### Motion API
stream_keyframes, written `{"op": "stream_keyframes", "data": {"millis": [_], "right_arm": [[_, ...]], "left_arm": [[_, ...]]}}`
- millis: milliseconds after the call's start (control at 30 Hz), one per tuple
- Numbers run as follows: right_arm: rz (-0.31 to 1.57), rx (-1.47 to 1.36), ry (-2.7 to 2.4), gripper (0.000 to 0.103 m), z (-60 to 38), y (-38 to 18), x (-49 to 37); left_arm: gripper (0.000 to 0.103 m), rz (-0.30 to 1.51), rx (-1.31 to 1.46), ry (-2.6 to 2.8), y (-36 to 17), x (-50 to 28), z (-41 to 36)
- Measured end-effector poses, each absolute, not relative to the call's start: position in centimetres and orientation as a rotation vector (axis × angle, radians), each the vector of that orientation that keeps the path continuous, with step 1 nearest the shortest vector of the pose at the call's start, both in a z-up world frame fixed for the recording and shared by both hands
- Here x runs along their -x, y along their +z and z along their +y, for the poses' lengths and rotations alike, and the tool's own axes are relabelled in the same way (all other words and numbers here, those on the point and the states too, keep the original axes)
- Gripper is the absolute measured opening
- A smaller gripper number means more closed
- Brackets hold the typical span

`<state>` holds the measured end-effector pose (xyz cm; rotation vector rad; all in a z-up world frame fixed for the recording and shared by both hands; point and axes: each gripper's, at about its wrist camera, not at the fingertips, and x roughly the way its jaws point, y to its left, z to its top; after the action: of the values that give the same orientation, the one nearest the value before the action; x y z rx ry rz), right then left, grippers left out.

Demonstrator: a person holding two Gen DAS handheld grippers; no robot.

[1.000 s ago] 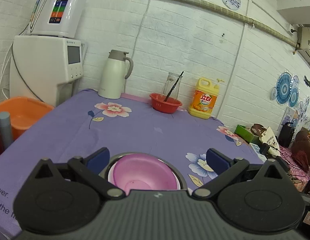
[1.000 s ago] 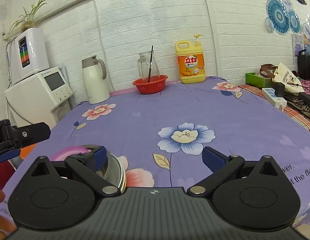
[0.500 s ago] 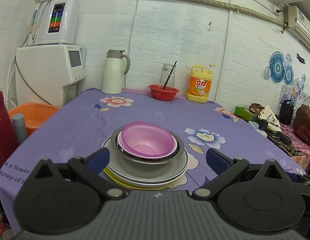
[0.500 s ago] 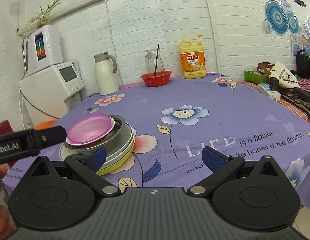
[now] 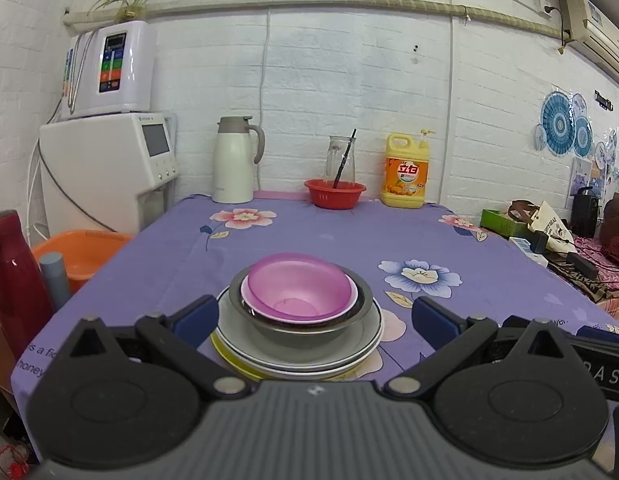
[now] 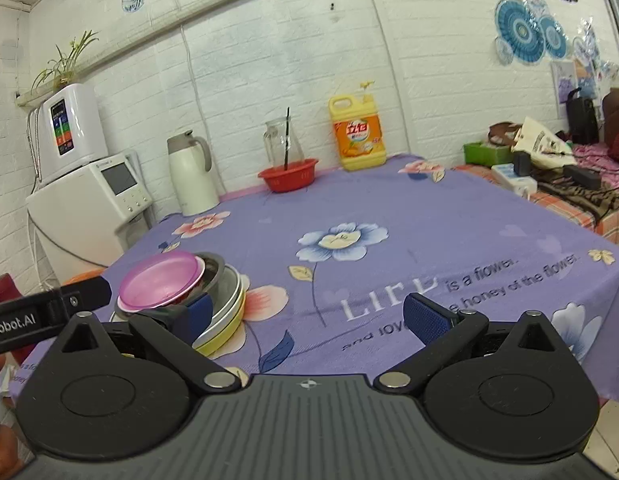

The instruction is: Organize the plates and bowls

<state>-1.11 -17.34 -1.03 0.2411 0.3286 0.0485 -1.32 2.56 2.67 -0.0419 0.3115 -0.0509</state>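
Already nested, the pink bowl (image 5: 299,290) sits tilted inside a steel bowl (image 5: 309,326), on a grey plate (image 5: 365,338) and a yellow plate (image 6: 229,330), near the table's (image 5: 489,280) front left corner. The left gripper (image 5: 309,316) hangs spread wide and empty, its fingers either side of the stack. The right gripper (image 6: 305,314) is likewise wide and empty, off to the stack's right. As I judge it, a careless nudge could tip the leaning pink bowl or push the stack off the near edge.

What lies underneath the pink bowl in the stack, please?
The pink bowl nests in a steel bowl, on a grey plate, a white plate and a yellow plate. Anything between them is hidden.
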Motion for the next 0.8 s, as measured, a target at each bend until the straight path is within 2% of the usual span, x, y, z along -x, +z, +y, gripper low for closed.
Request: {"op": "stream_keyframes", "data": {"millis": [100,367,800], "right_arm": [[0.286,-0.205,0.032,0.103,-17.0,-0.9,1.5],[0.397,-0.185,0.072,0.103,-16.3,-2.2,0.4],[0.370,-0.162,0.060,0.103,-15.8,-1.4,1.8]], "left_arm": [[0.102,0.314,0.036,-0.045,2.6,1.3,2.4],[0.102,0.328,0.008,-0.027,2.0,1.4,2.3],[0.102,0.288,-0.020,-0.032,2.8,2.7,1.8]]}}
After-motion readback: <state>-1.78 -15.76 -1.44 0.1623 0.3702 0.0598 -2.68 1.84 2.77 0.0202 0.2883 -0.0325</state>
